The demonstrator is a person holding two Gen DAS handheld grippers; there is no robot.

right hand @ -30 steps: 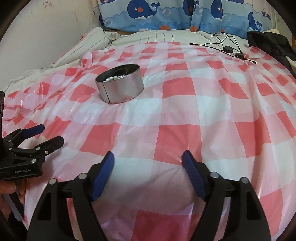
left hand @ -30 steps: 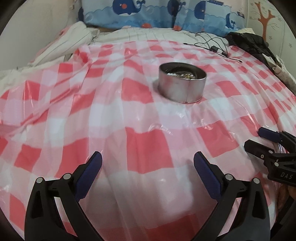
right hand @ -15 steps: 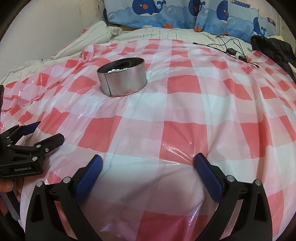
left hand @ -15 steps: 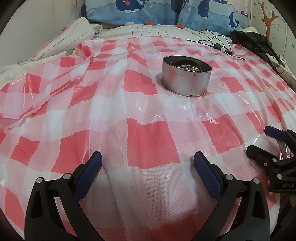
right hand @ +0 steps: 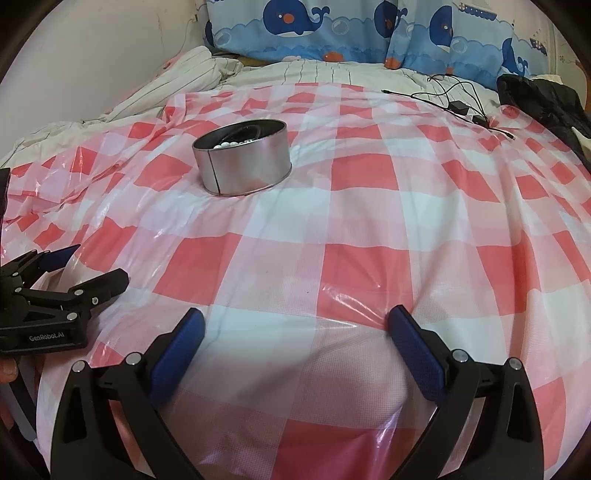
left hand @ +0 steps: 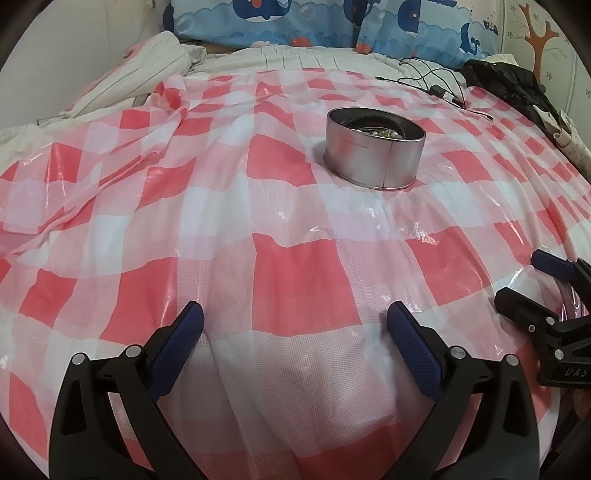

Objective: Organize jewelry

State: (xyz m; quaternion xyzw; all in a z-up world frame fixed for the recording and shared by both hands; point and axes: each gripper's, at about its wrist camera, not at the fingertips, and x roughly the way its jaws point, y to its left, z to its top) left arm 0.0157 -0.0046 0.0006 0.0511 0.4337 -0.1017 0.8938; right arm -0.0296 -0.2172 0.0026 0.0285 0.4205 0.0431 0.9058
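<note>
- A bed fills both views, covered by a glossy red-and-white checked plastic sheet (left hand: 295,288), with blue whale-print pillows (right hand: 332,33) at twelve o'clock against a pale wall.
- The round silver metal tin (left hand: 373,162) sits on the sheet at about one o'clock in the left wrist view and eleven o'clock in the right wrist view; white pearl-like beads (right hand: 231,144) and a dark band show inside it.
- No loose jewelry is visible on the sheet.
- The left gripper (left hand: 295,325) is spread wide and holds nothing; the right gripper (right hand: 295,328) is likewise apart and empty, well short of the tin.
- Since a second ago the right gripper's jaws have widened and both cameras have drawn somewhat closer to the tin, which has not shifted on the sheet.
- My reading: the pieces are already in the tin, so either the sorting is finished or a reach into the tin is being prepared.
- A black cable (right hand: 454,96) and dark clothing (left hand: 513,85) lie at two o'clock, clear of the work.
</note>
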